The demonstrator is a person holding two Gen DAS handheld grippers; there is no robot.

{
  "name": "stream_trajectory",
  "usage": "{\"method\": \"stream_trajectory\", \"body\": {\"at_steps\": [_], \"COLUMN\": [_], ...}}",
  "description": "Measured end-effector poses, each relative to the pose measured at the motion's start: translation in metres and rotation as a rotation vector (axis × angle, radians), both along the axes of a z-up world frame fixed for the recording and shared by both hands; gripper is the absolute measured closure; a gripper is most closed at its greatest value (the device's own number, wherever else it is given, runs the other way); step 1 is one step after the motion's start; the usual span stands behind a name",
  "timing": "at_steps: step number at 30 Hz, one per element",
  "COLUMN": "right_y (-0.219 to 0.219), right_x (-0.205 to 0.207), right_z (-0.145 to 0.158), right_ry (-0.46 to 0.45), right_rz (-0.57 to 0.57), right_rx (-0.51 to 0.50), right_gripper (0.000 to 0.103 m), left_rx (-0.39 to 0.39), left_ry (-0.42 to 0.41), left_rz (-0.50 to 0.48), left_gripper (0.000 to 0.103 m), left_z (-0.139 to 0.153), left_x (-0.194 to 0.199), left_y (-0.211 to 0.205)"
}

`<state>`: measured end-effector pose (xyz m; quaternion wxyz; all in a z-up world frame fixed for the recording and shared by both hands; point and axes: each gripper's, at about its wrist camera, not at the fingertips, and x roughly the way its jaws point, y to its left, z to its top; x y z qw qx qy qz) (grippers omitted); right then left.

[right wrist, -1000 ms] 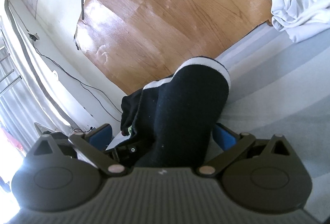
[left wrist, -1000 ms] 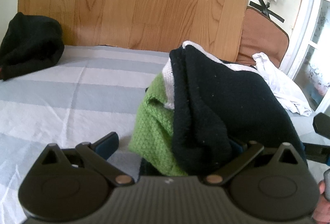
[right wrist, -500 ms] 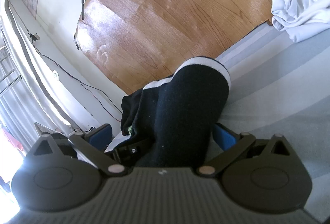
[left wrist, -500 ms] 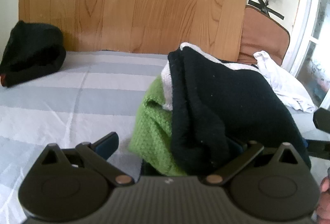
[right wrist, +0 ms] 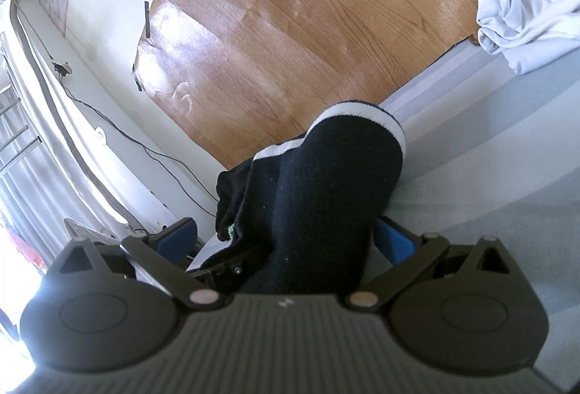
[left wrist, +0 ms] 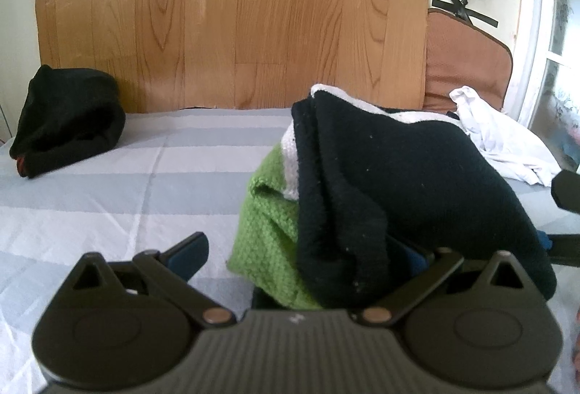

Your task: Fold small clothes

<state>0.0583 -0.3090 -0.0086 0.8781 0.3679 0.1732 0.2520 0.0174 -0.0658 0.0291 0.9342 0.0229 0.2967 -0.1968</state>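
Almost nothing is changed across the last second: only a slight drift of the left wrist view is seen, with the wooden headboard (left wrist: 232, 13) filling a little more of the frame, while the right wrist view is unchanged. Both grippers are kept spread wide around the same knit garment.

The left gripper (left wrist: 308, 249) is held with jaws apart; the black, white-edged sweater (left wrist: 391, 169) with its green part (left wrist: 268, 223) is draped between and over the fingers, the right blue pad mostly hidden by cloth. No clamping is seen.

The right gripper (right wrist: 286, 238) is also held apart, both blue pads visible either side of the black sweater (right wrist: 326, 198), which rises bunched between them; whether cloth is pinched further in cannot be told.

The sweater is lifted or heaped on the striped sheet (left wrist: 108, 198), in front of the headboard. A black bundle (left wrist: 65, 118) is lying at the headboard's left end, a crumpled white garment (left wrist: 504, 147) at its right end, just in front of a brown cushion (left wrist: 467, 64).
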Motion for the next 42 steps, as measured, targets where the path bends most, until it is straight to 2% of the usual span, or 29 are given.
{"method": "stream_trajectory", "body": {"at_steps": [17,23,42], "right_y": [-0.0002,0.0013,-0.0025], "right_x": [0.0009,0.0011,0.0009], "right_z": [-0.0007,-0.0006,-0.0023], "right_ry": [-0.003,-0.004,-0.007], "right_rz": [0.001,0.000,-0.001], "right_rx": [0.004,0.005,0.012], "right_gripper": [0.000,0.000,0.000], "left_rx": [0.002,-0.026,0.001], "left_ry": [0.001,0.031,-0.005], "left_rz": [-0.002,-0.008,0.005], "left_gripper": [0.000,0.000,0.000], "left_z": [-0.0001,-0.0009,0.0004], "left_x": [0.0023,0.0068,0.0005], "left_y": [0.0016,0.0021,0.0007]}}
